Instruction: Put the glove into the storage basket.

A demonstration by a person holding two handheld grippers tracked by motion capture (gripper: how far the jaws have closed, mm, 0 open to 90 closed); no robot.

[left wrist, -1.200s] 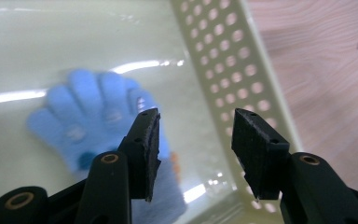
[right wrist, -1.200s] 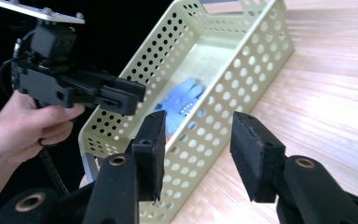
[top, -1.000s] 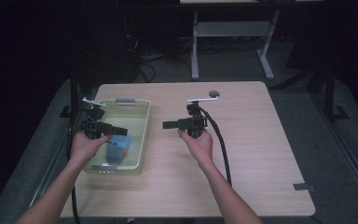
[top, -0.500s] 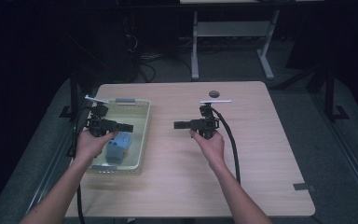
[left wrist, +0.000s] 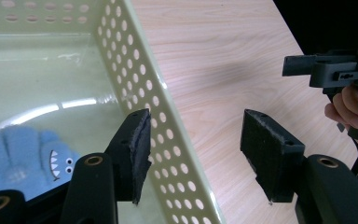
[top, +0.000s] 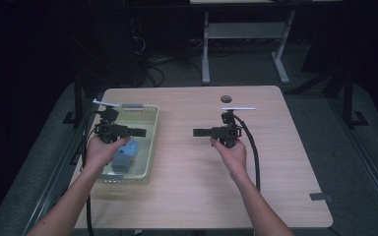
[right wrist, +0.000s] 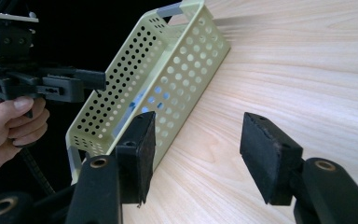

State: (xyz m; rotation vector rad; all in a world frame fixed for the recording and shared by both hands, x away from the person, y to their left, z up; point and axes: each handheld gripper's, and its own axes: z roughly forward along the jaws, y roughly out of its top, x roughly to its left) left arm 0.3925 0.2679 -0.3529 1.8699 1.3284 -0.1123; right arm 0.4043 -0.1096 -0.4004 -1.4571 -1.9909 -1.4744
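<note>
Both grippers' jaws just opened wider w/ nothing held; blue shark toy [top: 126, 155] lies in basket [top: 150, 147], under left gripper [top: 140, 132], right gripper [top: 199, 132] well apart.

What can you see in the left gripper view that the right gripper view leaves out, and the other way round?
The left gripper view looks into the basket and catches a blue shark-faced fabric item lying in it, with the right gripper across the table. The right gripper view takes in the basket's perforated outer wall, with the left gripper above it. Both share the wooden table and open black jaws with nothing between them.
</note>
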